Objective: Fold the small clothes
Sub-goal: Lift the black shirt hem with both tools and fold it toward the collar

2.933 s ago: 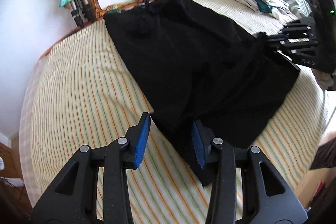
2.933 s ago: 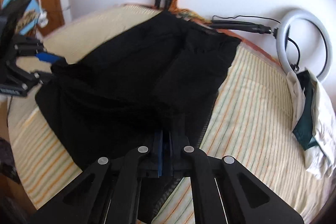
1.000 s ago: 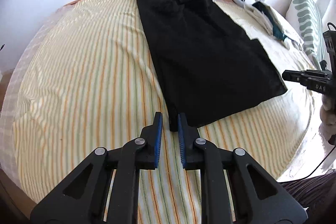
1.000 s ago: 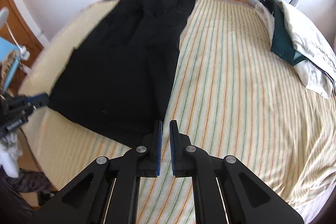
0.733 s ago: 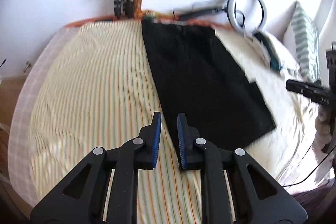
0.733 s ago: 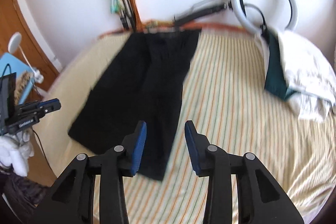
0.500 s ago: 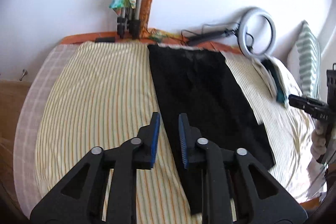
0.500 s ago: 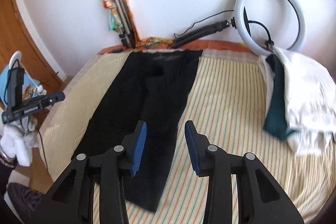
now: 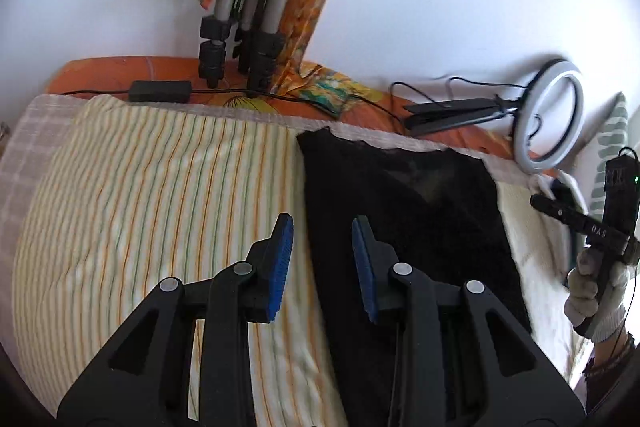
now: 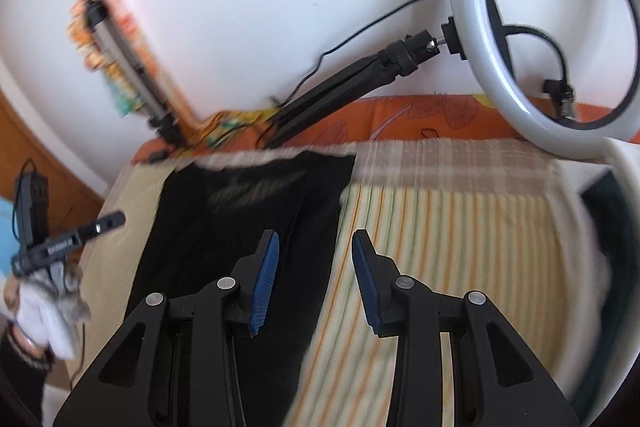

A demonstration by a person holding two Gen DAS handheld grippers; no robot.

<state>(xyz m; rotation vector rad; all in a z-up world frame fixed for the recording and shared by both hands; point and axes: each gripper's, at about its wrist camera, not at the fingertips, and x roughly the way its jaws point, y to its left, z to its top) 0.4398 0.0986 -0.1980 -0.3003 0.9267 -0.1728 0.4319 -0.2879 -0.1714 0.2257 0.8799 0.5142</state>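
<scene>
A black garment (image 9: 404, 223) lies flat and lengthwise on the striped bed sheet (image 9: 168, 195), its far edge near the wall. My left gripper (image 9: 322, 231) is open and empty above the garment's left edge. My right gripper (image 10: 315, 247) is open and empty above the garment's (image 10: 248, 227) right edge. The right gripper also shows at the right of the left wrist view (image 9: 576, 223), and the left gripper at the left of the right wrist view (image 10: 76, 235).
A folded tripod (image 9: 236, 39) with colourful cloth leans on the wall behind the bed. A white ring light (image 10: 544, 31) on a black stand lies at the back right. White and green clothes (image 10: 600, 227) lie at the right. A striped pillow (image 9: 612, 143) is far right.
Both grippers let go of the garment's near edge, opened, and moved forward along it toward the wall. The garment now lies stretched out flat.
</scene>
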